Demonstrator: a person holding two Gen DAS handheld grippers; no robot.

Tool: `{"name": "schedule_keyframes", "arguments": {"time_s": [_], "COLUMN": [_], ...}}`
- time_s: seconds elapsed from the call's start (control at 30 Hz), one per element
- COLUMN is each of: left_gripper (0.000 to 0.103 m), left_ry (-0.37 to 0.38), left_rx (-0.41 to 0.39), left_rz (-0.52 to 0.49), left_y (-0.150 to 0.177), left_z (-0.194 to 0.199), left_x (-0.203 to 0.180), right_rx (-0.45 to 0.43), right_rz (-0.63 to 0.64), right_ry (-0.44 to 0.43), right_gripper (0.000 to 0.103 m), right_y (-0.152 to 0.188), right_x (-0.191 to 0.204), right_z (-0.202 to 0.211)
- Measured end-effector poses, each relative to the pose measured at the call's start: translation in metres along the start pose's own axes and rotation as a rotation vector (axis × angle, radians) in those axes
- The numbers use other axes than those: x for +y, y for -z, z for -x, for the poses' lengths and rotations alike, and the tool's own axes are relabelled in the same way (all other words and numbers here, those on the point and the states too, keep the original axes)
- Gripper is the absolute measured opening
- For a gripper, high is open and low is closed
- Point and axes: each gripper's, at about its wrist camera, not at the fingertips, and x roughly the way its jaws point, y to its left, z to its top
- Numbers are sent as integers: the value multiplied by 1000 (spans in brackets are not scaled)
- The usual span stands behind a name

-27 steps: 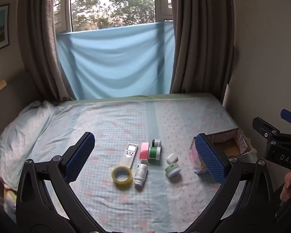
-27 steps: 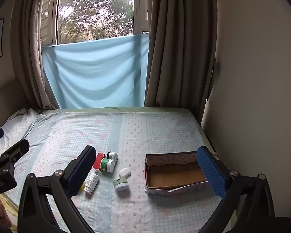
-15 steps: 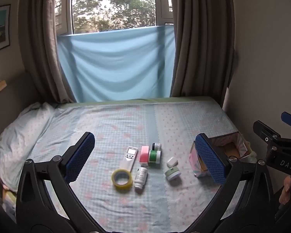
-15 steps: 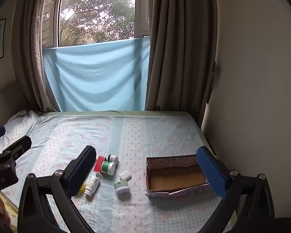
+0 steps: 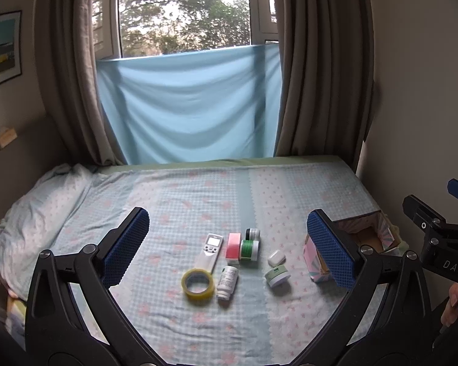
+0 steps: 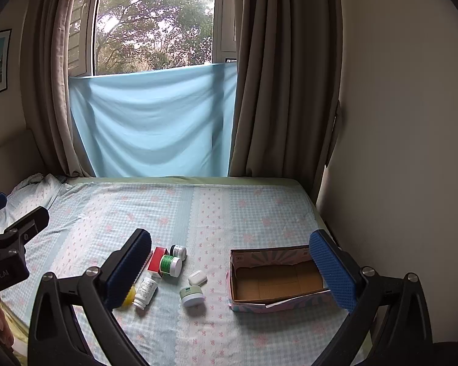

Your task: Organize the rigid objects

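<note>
On the bed (image 5: 168, 201), left to right: tape roll (image 5: 198, 283), remote (image 5: 210, 251), white bottle (image 5: 227, 282), pink box (image 5: 233, 245), 2 small jars (image 5: 249, 248), white case (image 5: 276, 257), squat jar (image 5: 278, 276), open cardboard box (image 6: 278, 277). All probably light, stiff, smooth; best pinched across the sides. Well ahead of left gripper (image 5: 229, 250) and right gripper (image 6: 229, 262) fingers, spread fully, holding nothing.

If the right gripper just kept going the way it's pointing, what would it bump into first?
Probably the bed sheet, not a thing. The right gripper has open jaws and aims down at the strip between the small white case and the open cardboard box. Depth is hard to judge, so the box's near wall might catch it.
</note>
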Motion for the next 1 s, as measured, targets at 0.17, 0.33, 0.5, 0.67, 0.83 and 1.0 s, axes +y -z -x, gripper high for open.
{"name": "schedule_keyframes", "arguments": {"time_s": [0.17,0.33,0.5,0.67,0.83,1.0], "left_gripper": [103,103,103,103,103,103], "left_ry": [2,-2,3,3,-2,0], "left_rx": [-3,-6,-3,6,7,3], "left_rz": [6,15,25,29,33,40], "left_y": [-1,-1,3,5,6,7], "left_z": [1,0,-2,-3,-2,0], "left_x": [2,4,6,8,10,12], "right_rx": [-3,-6,-7,-12,-17,-18], "right_rz": [0,-4,-2,-6,-7,-9], "right_ry": [1,0,-1,-3,-1,-5], "right_gripper": [103,103,103,103,103,103], "right_y": [-1,-1,0,-1,-1,0], "right_x": [1,-1,-1,-2,-2,-1], "right_z": [2,3,3,3,4,5]}}
